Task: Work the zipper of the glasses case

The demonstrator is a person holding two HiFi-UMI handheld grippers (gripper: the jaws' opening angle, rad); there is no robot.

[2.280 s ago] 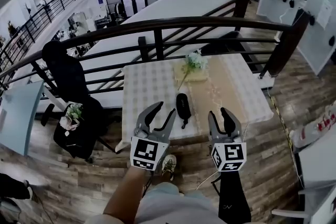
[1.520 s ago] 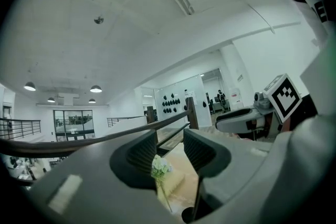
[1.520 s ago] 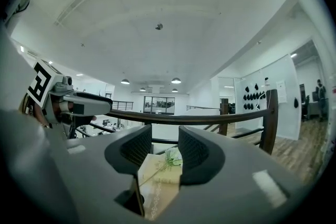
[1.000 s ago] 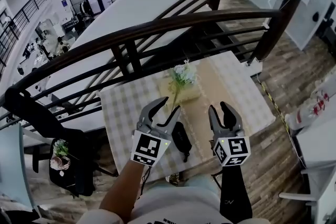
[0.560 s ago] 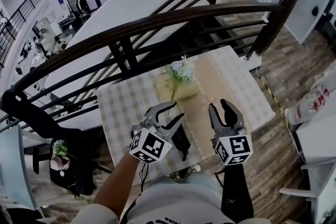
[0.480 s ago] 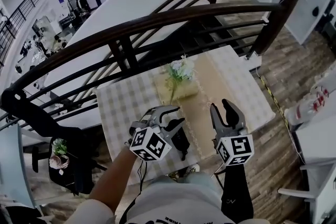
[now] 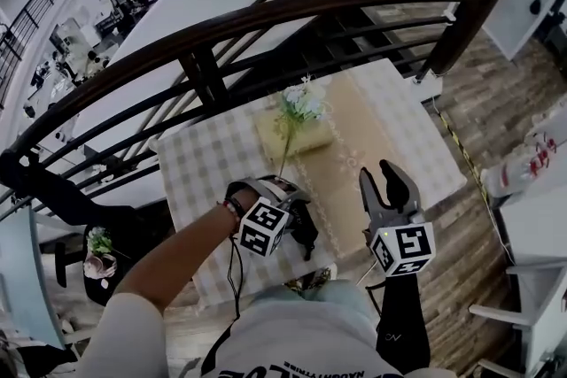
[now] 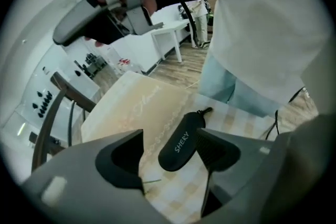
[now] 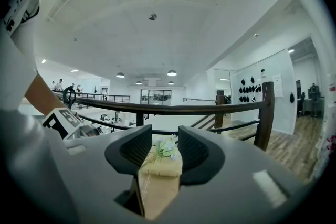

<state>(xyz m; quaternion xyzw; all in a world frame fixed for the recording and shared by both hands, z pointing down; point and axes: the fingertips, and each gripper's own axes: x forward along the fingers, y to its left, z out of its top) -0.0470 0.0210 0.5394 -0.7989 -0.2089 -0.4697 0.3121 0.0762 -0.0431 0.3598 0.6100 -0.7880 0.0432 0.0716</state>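
Note:
The black glasses case [image 8: 180, 145] lies on the checked tablecloth, its zipper pull [image 8: 207, 111] pointing toward the person's legs. In the head view the case [image 7: 306, 235] shows partly, just right of the left marker cube [image 7: 263, 227]. My left gripper [image 8: 170, 153] is turned back toward the person and hangs open over the case, one jaw on either side and neither touching it. In the head view the left gripper [image 7: 285, 206] covers the case's far end. My right gripper [image 7: 383, 179] is open and empty, held in the air to the right, and the right gripper [image 9: 165, 147] faces the railing.
The small table [image 7: 199, 164] carries a beige runner [image 7: 341, 155] and a flower sprig on a yellow pad [image 7: 297, 106]. A dark wooden railing [image 7: 266, 18] runs close behind the table. Wood floor [image 7: 496, 119] surrounds it, and a white table [image 7: 532, 235] stands at the right.
My left gripper has rolled over and dropped from beside the case to astride it, with the forearm swung in from the left. The right gripper has stayed almost in place.

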